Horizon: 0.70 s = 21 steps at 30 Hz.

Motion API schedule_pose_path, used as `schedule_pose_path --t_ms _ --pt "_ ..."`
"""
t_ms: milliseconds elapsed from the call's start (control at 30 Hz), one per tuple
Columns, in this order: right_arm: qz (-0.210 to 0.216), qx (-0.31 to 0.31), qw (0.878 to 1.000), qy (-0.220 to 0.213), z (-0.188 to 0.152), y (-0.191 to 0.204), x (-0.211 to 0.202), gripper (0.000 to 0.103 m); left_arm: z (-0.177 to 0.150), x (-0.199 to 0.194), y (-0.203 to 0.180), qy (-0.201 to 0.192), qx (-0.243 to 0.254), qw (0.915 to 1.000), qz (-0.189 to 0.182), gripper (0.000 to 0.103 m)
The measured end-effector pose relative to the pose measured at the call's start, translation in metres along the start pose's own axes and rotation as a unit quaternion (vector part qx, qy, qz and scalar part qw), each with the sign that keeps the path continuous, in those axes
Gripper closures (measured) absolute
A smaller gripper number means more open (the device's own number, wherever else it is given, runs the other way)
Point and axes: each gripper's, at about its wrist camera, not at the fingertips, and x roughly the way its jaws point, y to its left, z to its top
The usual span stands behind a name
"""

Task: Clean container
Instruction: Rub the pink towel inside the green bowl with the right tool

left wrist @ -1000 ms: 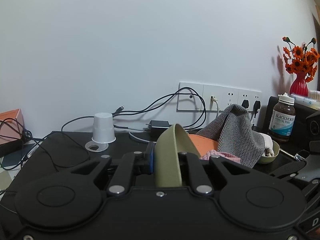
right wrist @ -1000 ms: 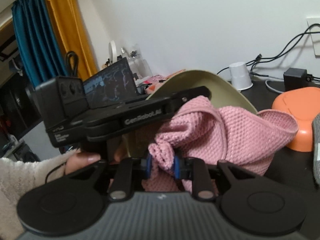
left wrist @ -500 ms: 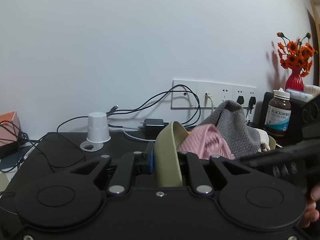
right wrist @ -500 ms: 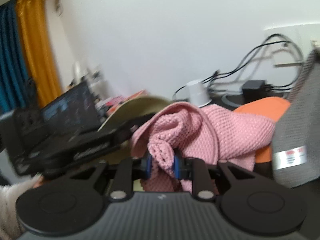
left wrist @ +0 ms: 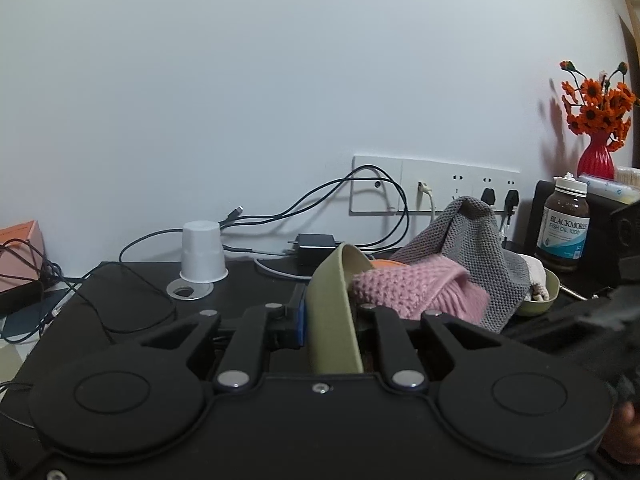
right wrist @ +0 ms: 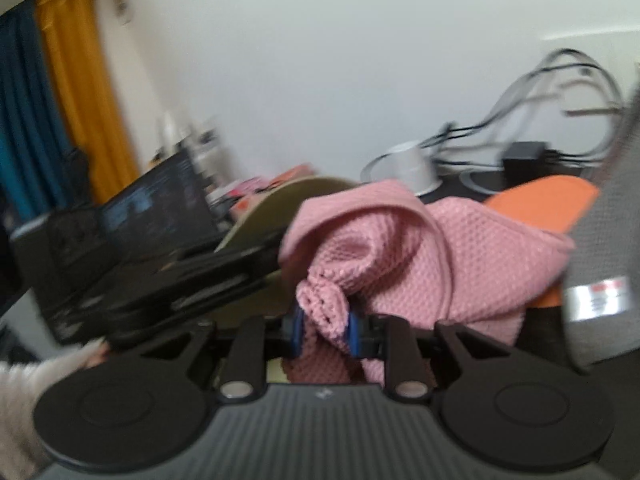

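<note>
Olive-green bowl [left wrist: 334, 312] tipped on edge, rim clamped between the jaws of the left tool [left wrist: 326, 320], hollow side turned toward the right tool [right wrist: 323, 330]. Pink waffle-weave cloth [right wrist: 404, 248] pinched by a bunched corner in the right tool, jaws drawn together on the fabric, the rest of the cloth billowing ahead of the tool and lying against the inside of the bowl, just beside the left tool's right finger. Right-wrist view smeared with blur. Ahead of both tools, an orange dish [right wrist: 544, 204] on the black tabletop [left wrist: 132, 292]; just right of the pink cloth, a grey cloth [left wrist: 476, 248] draped over a second green bowl [left wrist: 548, 292]. Farther ahead of the left tool, an upturned white cup [left wrist: 202, 252], a charger with trailing cables [left wrist: 316, 242], and off to the right a brown supplement bottle [left wrist: 566, 224] below a red vase of orange flowers [left wrist: 596, 120]. Likely risks: thin rim grip giving way under a hard wiping push, letting the bowl twist or drop; small pinch on the cloth slipping out mid-stroke; loose cloth catching the grey cloth and dragging it; wide sweep knocking the bottle or cup.
</note>
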Motion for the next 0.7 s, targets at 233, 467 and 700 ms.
schedule_pose_path --t_ms 233,467,700 --pt "0.065 -0.054 0.996 0.014 -0.005 0.02 0.0 0.083 0.001 -0.001 0.002 -0.001 -0.001 1.0 -0.001 0.09" --pt "0.021 -0.037 0.999 0.005 -0.002 0.012 0.001 0.083 0.0 0.001 0.003 0.006 -0.005 1.0 0.001 0.09" --pt "-0.053 0.013 0.997 -0.048 0.006 -0.013 -0.006 0.083 -0.001 0.003 -0.002 0.013 0.005 0.9999 -0.006 0.089"
